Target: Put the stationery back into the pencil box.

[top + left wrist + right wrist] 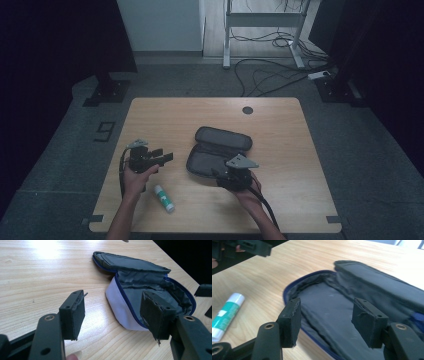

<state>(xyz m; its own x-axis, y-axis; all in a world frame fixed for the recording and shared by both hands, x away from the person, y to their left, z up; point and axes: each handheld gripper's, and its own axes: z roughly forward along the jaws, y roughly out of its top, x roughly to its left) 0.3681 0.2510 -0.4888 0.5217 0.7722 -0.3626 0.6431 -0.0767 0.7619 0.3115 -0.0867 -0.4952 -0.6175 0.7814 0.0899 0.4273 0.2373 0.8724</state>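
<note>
On our wooden table (280, 125), the soft fabric pouch (220, 150) lies unzipped, showing bare lining; left gripper (161, 156) and right gripper (325, 315) jaws parted, grasping nothing; the cylindrical glue stick (164, 198) lies near left.

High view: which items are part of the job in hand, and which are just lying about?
In use: open pencil case, glue stick, left gripper, right gripper.
Lying about: floor cables, metal frame beyond the table.
</note>
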